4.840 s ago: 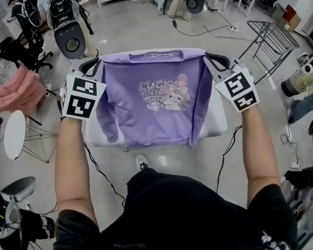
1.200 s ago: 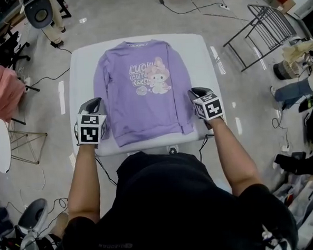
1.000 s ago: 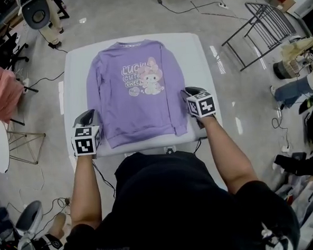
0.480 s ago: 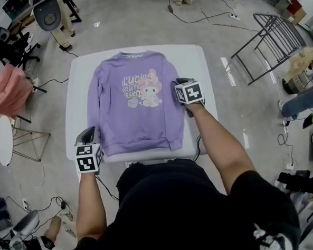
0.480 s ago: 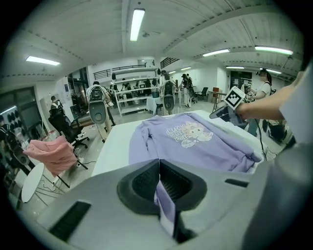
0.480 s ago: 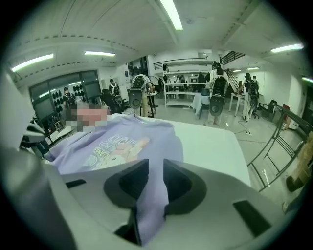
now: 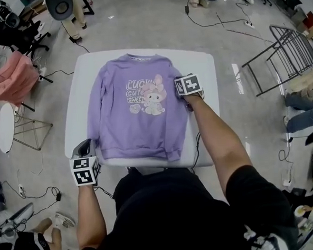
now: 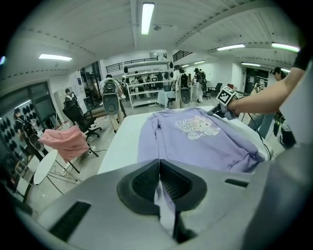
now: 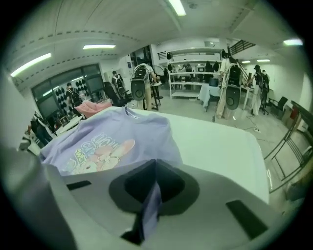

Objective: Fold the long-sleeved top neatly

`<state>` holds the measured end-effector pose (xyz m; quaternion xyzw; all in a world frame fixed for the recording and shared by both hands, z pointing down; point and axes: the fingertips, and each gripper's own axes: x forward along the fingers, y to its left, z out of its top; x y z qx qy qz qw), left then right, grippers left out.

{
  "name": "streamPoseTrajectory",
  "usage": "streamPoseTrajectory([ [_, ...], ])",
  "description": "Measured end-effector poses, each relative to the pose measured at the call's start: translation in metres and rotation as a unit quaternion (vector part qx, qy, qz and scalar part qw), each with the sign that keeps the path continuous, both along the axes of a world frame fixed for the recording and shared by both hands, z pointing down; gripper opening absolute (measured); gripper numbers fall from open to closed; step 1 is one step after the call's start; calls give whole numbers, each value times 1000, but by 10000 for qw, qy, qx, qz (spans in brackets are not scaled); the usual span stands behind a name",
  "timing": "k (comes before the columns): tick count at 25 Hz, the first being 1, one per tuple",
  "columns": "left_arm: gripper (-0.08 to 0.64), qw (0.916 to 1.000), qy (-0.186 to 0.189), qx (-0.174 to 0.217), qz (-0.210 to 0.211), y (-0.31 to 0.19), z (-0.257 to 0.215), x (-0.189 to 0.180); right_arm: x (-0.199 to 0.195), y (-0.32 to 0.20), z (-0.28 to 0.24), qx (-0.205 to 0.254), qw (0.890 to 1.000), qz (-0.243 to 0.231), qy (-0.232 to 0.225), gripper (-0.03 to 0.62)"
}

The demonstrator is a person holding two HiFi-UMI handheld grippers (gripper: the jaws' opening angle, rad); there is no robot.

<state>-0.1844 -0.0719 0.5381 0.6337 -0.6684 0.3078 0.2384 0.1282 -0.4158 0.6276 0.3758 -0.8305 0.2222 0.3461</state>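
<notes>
Nothing folded yet, I'd say: the lilac cotton long-sleeved top (image 7: 140,115) lies flat, print up, on the white rectangular table (image 7: 204,61). The left gripper (image 8: 160,185) pinches its seven-o'clock corner. The right gripper (image 9: 154,188) has just closed its jaws on lilac cloth at two o'clock.

Long-sleeved top (image 7: 137,117): lilac knit cloth, matt and soft, with a smooth printed motif; a fold lies between the fingers (image 8: 98,195) of the left gripper (image 8: 159,188), grey matt plastic with dark ribbed pads (image 8: 173,183); table (image 7: 203,66) beyond the fingers: white, smooth, matt.
</notes>
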Motion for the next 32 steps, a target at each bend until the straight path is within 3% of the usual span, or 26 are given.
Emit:
streamPoseTrajectory([
  [9, 6, 9999, -91, -76, -41, -4, 2, 2, 53, -37, -31, 520, 9986, -20, -44, 9],
  [12, 6, 9999, -135, -96, -38, -7, 1, -1, 70, -55, -23, 392, 9974, -298, 519, 11],
  [16, 6, 9996, -193, -181, -73, -6, -2, -9, 75, -67, 1, 411, 9842, -891, 1473, 15],
  [18, 6, 9996, -214, -188, -85, -6, -4, -9, 81, -72, 8, 397, 9816, -795, 1693, 74],
  [22, 6, 9995, -232, -199, -77, -6, -2, -7, 93, -64, -11, 544, 9890, -130, 1373, 116],
  [26, 6, 9997, -203, -137, -20, -13, -2, -2, 88, -18, -38, 584, 9945, -273, 821, 125],
  [30, 8, 9996, -158, 11, 235, -26, -3, 20, 64, 69, -43, 103, 9973, -722, 103, 132],
  [32, 6, 9992, -114, 57, 376, -29, -2, 33, 57, 108, -33, -130, 9973, -723, -49, 171],
])
